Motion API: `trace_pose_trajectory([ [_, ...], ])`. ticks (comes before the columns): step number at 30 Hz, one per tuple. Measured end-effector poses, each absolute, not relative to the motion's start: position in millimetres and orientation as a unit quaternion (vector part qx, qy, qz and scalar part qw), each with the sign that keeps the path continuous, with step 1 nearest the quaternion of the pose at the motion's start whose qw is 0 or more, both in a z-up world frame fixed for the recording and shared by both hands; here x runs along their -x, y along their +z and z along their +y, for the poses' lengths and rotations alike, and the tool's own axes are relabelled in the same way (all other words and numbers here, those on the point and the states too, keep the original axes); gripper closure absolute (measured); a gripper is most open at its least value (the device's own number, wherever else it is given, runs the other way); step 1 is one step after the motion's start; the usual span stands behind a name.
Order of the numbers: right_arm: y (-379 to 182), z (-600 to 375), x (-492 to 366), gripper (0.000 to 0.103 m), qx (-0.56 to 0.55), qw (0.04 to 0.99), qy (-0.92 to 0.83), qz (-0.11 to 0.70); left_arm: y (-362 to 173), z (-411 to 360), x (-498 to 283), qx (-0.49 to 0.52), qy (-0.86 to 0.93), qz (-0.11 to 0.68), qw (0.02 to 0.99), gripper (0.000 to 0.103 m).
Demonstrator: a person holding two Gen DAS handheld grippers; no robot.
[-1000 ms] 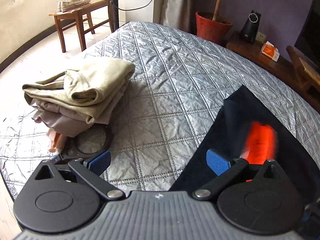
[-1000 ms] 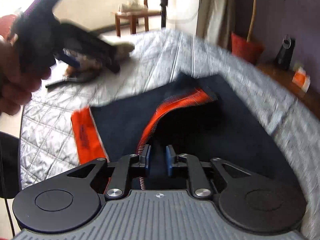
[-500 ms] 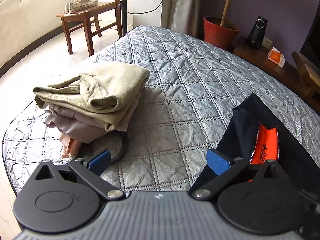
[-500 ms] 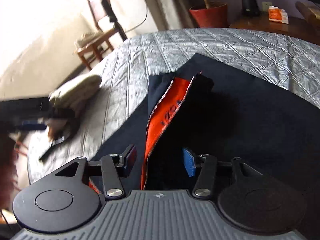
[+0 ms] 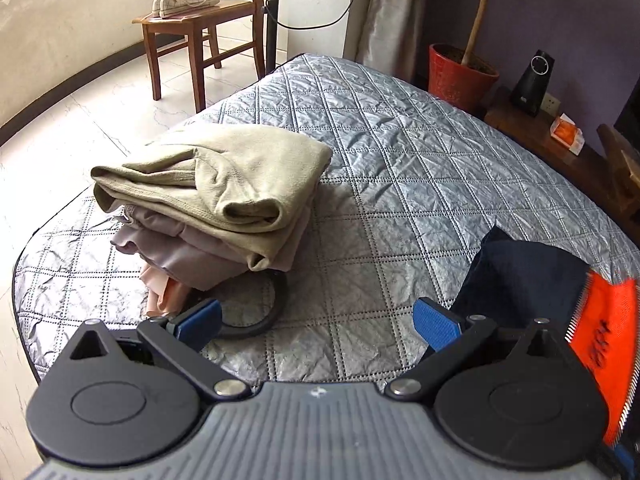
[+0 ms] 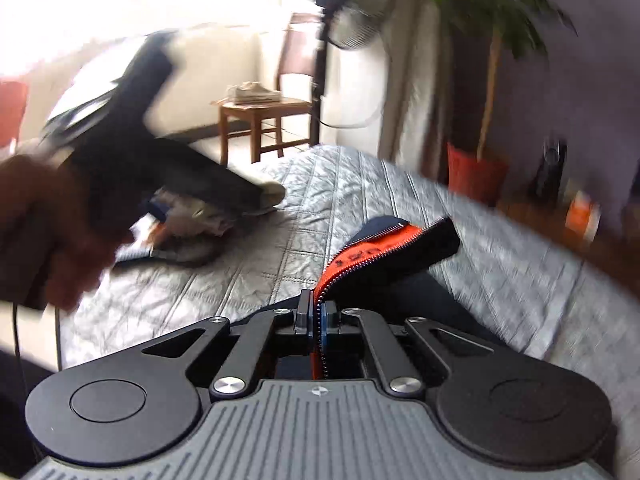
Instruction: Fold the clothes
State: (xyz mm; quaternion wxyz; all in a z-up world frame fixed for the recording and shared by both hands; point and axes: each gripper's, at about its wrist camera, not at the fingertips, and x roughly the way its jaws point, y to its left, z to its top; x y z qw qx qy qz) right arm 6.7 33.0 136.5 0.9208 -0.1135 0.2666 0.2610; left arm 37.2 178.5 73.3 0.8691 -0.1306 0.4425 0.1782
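A dark navy garment (image 6: pixel 404 248) with an orange zipped lining (image 6: pixel 372 246) lies on the quilted grey bed cover (image 6: pixel 332 208). My right gripper (image 6: pixel 317 318) is shut on the zipper edge of this garment, which lifts away from the pads. In the left wrist view the same garment (image 5: pixel 520 276) sits at the right, its orange lining (image 5: pixel 604 344) raised. My left gripper (image 5: pixel 316 320) is open over bare quilt, with nothing between its blue pads (image 5: pixel 434 322). In the right wrist view a hand (image 6: pixel 44 236) holds the left gripper, blurred.
A stack of folded clothes (image 5: pixel 216 196), beige on top, rests at the left of the bed cover (image 5: pixel 400 184), on a black ring (image 5: pixel 256 312). Beyond stand a wooden chair (image 5: pixel 192 32) with shoes, a red plant pot (image 5: pixel 460 72) and a dark side table (image 5: pixel 548 140).
My right gripper was shut, opened, then shut on the zipper edge and lifted it. The left gripper stayed open and drifted left and back, so the garment sits further right in its view.
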Motion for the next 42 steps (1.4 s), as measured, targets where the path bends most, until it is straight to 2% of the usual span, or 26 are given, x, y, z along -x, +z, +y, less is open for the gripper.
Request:
trace_pose_trajectory([
  [6, 108, 78, 31, 0.099, 0.225, 0.874, 0.327, 0.279, 76, 182, -37, 0.132, 0.182, 0.44, 0.869, 0.001],
  [10, 109, 92, 48, 0.099, 0.274, 0.873, 0.329, 0.235, 76, 185, -36, 0.126, 0.189, 0.439, 0.869, 0.001],
  [17, 89, 85, 65, 0.098, 0.343, 0.827, 0.365, 0.255, 78, 192, -33, 0.129, 0.196, 0.435, 0.869, 0.001],
  [24, 83, 87, 68, 0.097, 0.353, 0.839, 0.324, 0.258, 76, 190, -35, 0.124, 0.195, 0.437, 0.869, 0.001],
  [29, 79, 78, 62, 0.075, 0.32, 0.822, 0.344, 0.323, 73, 184, -37, 0.116, 0.189, 0.442, 0.869, 0.001],
  [33, 109, 39, 65, 0.072, 0.215, 0.864, 0.316, 0.328, 67, 164, -39, 0.092, 0.165, 0.451, 0.872, 0.001],
  [34, 118, 24, 66, 0.068, 0.199, 0.876, 0.294, 0.327, 67, 158, -40, 0.086, 0.158, 0.452, 0.874, 0.001],
  [35, 126, 4, 67, 0.059, 0.181, 0.888, 0.266, 0.328, 66, 153, -40, 0.081, 0.151, 0.453, 0.875, 0.001],
  [37, 137, -47, 71, 0.054, 0.135, 0.91, 0.189, 0.343, 66, 144, -40, 0.073, 0.139, 0.454, 0.877, 0.001],
  [40, 143, -134, 80, 0.054, 0.061, 0.923, 0.056, 0.376, 64, 134, -40, 0.062, 0.129, 0.456, 0.878, 0.001],
  [42, 137, -197, 89, 0.058, -0.006, 0.913, -0.038, 0.406, 62, 129, -41, 0.057, 0.127, 0.458, 0.878, 0.001],
])
